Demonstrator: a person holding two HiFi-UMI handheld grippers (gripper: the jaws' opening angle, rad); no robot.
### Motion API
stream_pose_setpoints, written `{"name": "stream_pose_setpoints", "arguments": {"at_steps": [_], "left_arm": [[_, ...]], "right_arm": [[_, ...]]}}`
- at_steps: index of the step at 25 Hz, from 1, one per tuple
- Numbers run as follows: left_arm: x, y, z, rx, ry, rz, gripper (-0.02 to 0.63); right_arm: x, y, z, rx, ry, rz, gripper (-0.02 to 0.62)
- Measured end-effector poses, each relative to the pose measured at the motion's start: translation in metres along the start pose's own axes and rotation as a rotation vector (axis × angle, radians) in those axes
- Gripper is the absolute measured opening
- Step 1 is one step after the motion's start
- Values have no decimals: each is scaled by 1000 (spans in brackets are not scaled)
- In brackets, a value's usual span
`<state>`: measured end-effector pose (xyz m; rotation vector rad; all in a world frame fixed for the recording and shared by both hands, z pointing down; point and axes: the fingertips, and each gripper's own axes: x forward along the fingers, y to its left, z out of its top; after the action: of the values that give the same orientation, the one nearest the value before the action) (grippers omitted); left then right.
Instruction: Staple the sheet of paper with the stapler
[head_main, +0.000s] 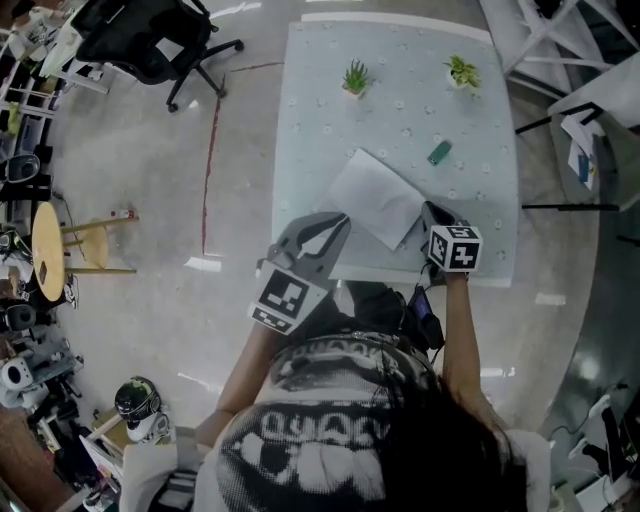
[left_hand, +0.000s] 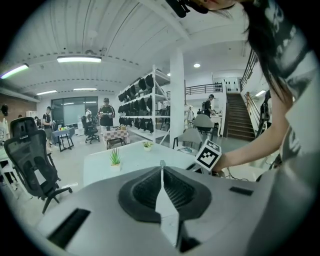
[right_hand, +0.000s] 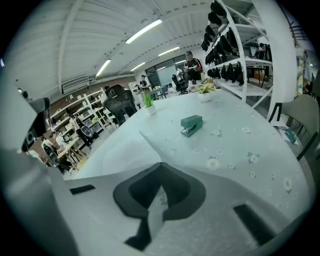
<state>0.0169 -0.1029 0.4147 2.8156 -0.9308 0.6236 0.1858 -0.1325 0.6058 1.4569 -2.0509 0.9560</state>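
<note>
- The step in hand is readying the paper (head_main: 372, 192), which lies on the near half of the table (head_main: 480, 120), close to the near edge and between the two grippers
- The left gripper (left_hand: 161, 172) has its jaws pressed together on the paper's near-left edge; a thin white sheet shows edge-on between the pads, and that side of the sheet looks lifted off the table
- The right gripper (right_hand: 160, 176) also has its jaws together, with its tips at the paper's right corner; I cannot tell whether they nip the sheet or only touch it
- The stapler (head_main: 439, 152) sits on the table, far and a little right of the paper, well apart from it and from both grippers, and its mouth looks empty
- By this I judge the task to be early: sheet and stapler have yet to meet
- The next move calls for getting a corner of the paper into the stapler's mouth, either by carrying the sheet far and right or by fetching the stapler near
- To fetch the stapler, the right gripper would have to open wide enough for its body; to press it, shut jaws pushing down on its top would do
- The left gripper's pinch should hold firm so the thin sheet does not slip or buckle
- Two small plants (head_main: 355, 77) at the far edge are out of the way
</note>
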Motion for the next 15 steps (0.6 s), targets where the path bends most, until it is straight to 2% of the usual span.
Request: {"name": "stream_pose_setpoints", "arguments": {"at_steps": [4,9,15], "left_arm": [[8,-1,4,-6,-9,19,12],[16,-1,7,-17,-13,40,12],[26,-1,6,-23,-8,53,12]], "right_arm": [[4,-29,15,12,3,-13,0],[16,-56,29,82,2,0,0],[32,-73,38,128,30,44,0]]}}
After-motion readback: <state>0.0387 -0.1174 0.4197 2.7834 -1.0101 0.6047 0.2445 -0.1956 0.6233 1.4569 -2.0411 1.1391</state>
